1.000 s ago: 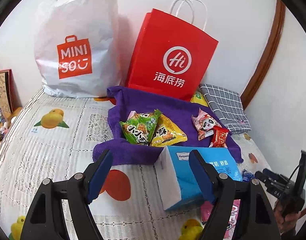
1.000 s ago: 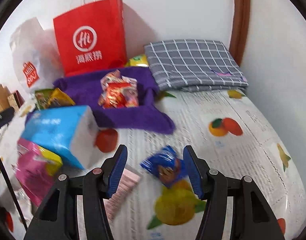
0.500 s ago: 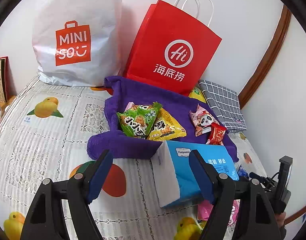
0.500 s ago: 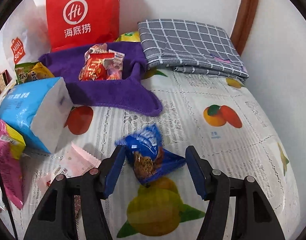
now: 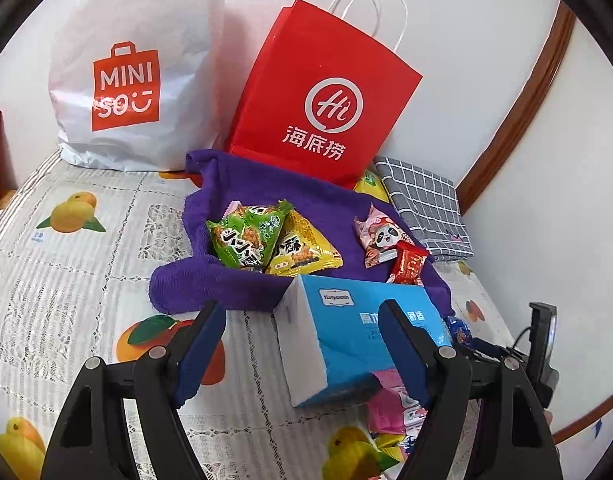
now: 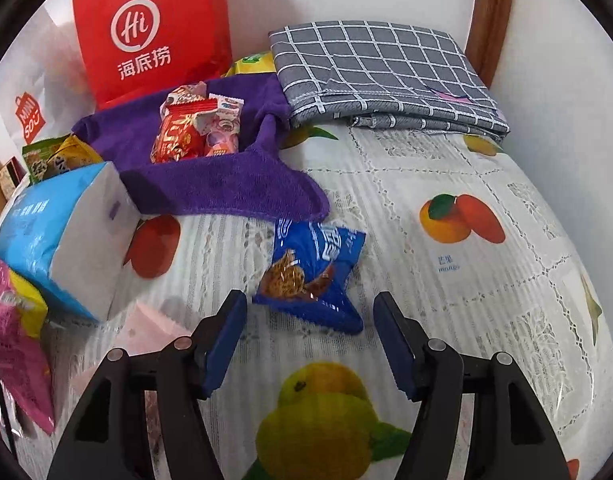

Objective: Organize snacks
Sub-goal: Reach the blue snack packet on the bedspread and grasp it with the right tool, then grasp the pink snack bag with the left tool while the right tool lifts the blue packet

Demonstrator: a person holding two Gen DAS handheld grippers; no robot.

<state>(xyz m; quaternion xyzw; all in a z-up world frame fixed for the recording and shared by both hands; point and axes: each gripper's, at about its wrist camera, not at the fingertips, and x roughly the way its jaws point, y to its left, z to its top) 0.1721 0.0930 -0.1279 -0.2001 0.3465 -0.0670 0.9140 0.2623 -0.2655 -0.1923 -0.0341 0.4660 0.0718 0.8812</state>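
A purple towel point(image 5: 242, 196) lies on the fruit-print tablecloth and holds a green snack pack point(image 5: 246, 240), a yellow pack point(image 5: 302, 252), a panda pack point(image 5: 380, 236) and a red pack point(image 5: 408, 266). The towel point(image 6: 226, 184) and its red pack point(image 6: 178, 136) and pink pack point(image 6: 222, 128) also show in the right wrist view. A blue snack pack point(image 6: 312, 272) lies on the cloth just ahead of my open, empty right gripper point(image 6: 310, 336). My left gripper point(image 5: 302, 344) is open and empty, in front of a blue tissue pack point(image 5: 358, 340).
A red paper bag point(image 5: 322, 112) and a white Miniso bag point(image 5: 134, 72) stand against the back wall. A folded grey checked cloth point(image 6: 382, 76) lies at the back right. Pink packs point(image 6: 14, 352) lie left of the tissue pack point(image 6: 62, 236).
The right gripper has come down over the blue snack pack, then drawn back a little, so the pack now lies just beyond its fingertips. The left gripper has shifted slightly.
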